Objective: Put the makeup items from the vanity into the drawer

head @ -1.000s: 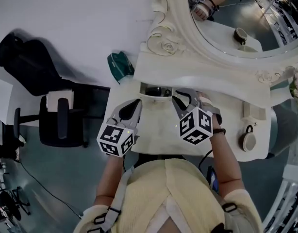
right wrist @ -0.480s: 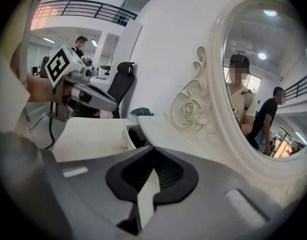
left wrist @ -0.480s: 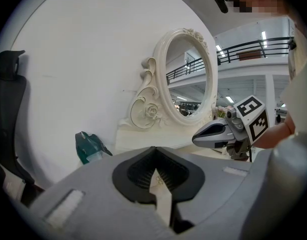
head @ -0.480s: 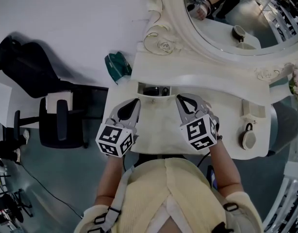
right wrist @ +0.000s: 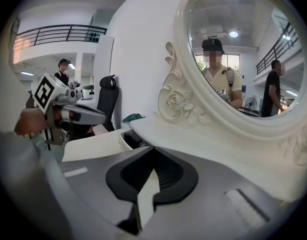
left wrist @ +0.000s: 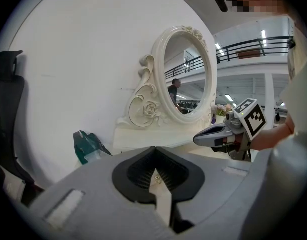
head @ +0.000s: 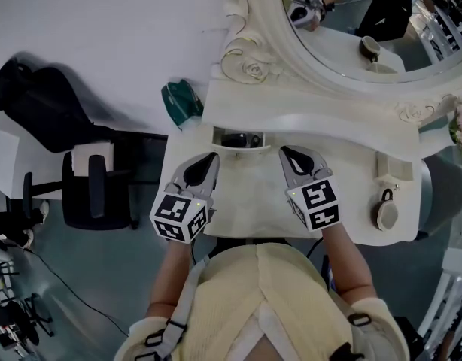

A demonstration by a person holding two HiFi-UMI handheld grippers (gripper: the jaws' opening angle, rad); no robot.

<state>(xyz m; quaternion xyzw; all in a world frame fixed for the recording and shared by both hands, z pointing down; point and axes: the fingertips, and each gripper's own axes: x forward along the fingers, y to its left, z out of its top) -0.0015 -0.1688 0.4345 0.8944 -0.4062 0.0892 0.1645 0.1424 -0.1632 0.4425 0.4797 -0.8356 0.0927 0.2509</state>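
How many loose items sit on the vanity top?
2, at its right end: a white rectangular box and a round beige case nearer the front edge. Others may be hidden.

The white vanity point(head: 344, 130) carries an oval mirror point(head: 250, 70) in a scrolled frame with a carved rose at its foot. Its drawer point(head: 217, 138) shows as an open compartment at the back of the flat top, just under the mirror shelf, with dark items point(head: 237, 139) inside that are too small to identify. On the top's right end lie a round compact-like item point(head: 387, 213) and, behind it and apart, a pale oblong one point(head: 391, 166).
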